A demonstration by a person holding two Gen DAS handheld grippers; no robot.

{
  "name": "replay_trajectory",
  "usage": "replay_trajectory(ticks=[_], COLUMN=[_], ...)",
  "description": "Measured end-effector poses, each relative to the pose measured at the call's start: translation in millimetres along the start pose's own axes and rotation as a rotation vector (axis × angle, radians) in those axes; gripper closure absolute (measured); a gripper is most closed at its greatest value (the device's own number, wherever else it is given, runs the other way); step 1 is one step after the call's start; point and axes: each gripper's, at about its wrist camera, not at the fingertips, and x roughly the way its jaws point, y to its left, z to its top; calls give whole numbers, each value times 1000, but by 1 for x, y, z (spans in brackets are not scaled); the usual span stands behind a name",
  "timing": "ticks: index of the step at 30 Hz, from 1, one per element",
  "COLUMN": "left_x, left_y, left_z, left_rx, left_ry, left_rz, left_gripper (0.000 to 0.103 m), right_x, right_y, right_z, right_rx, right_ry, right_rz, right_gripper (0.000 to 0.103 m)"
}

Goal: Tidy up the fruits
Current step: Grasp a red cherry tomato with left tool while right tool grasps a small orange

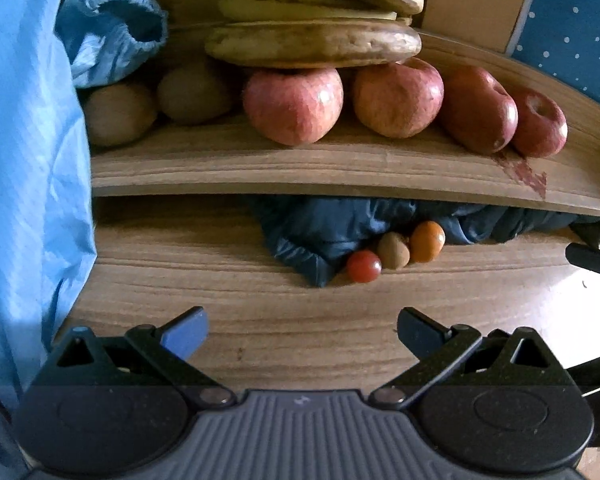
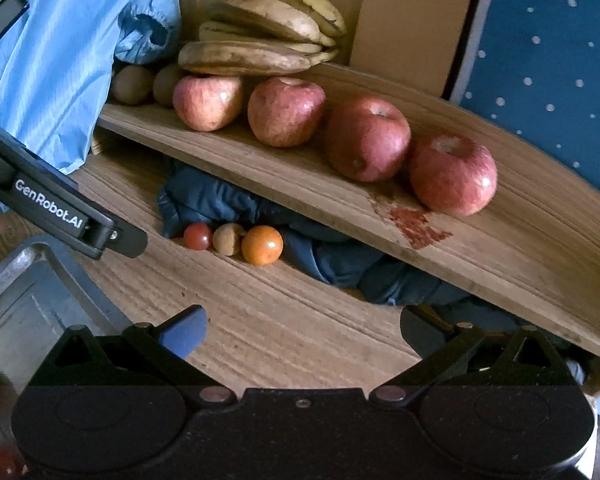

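White "GenRobot.AI" lettering marks the left tool [image 2: 112, 236].

Low wrist views, shared shelf [image 1: 340, 168] ahead

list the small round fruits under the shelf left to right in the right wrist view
red tomato → brown fruit → orange fruit, all on the wooden table against the dark blue cloth.

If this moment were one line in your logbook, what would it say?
left gripper: open, empty | right gripper: open, empty | apples, bananas: on shelf
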Motion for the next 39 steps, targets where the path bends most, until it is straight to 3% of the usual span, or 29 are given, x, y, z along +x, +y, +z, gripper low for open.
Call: replay_trajectory(ticks=[17,29,34,39], left_x=[28,45,50,52], left_y=[-8,-18,-18,-17], left_z=[14,22,25,25], left_rx=[-31,-36,-63,-75], left_ry=[18,32,21,16], left_rz=[-18,-73,-119,-147], left_gripper=[1,1,1,8], right_x=[28,52,61,61], right_y=[-3,-14,-17,-17], right_z=[8,10,8,8], right_rx=[-47,-72,-92,-98], right_ry=[40,25,18,3], right_rz=[94,133,150,172], right_gripper=[1,5,11,21])
